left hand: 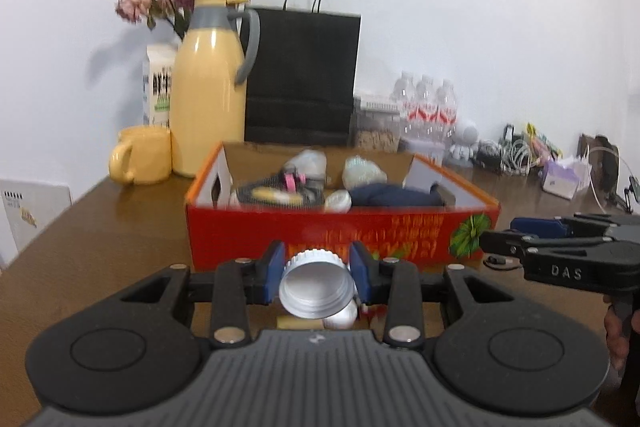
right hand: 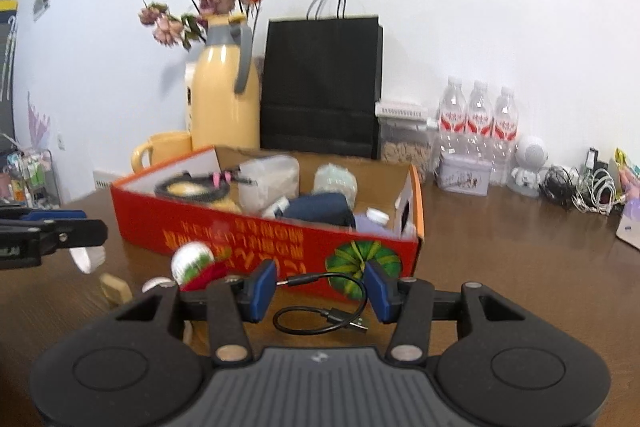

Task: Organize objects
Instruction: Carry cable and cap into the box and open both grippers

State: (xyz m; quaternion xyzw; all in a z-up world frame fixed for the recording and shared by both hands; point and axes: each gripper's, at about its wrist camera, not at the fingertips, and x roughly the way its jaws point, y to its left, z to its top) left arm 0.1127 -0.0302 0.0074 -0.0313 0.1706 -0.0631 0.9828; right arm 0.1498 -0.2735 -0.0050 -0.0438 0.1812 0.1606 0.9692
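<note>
My left gripper (left hand: 316,275) is shut on a silver ribbed lid (left hand: 316,289), held above the table with its hollow side toward the camera. Just behind stands the red cardboard box (left hand: 340,231), holding a dark pouch (left hand: 396,195), wrapped bundles and a mesh case. Under the lid lie a small white round tin (left hand: 342,317) and a wooden block (left hand: 296,323). My right gripper (right hand: 320,285) is open, low over a coiled black USB cable (right hand: 316,311) in front of the box (right hand: 260,231). A white, green and red crocheted piece (right hand: 196,261) lies to its left.
Behind the box stand a yellow thermos jug (left hand: 208,99), a yellow mug (left hand: 142,155), a black paper bag (left hand: 304,75) and water bottles (right hand: 476,119). A lilac tin (right hand: 464,177), a white robot figure (right hand: 528,167) and tangled cables (right hand: 592,191) line the back right.
</note>
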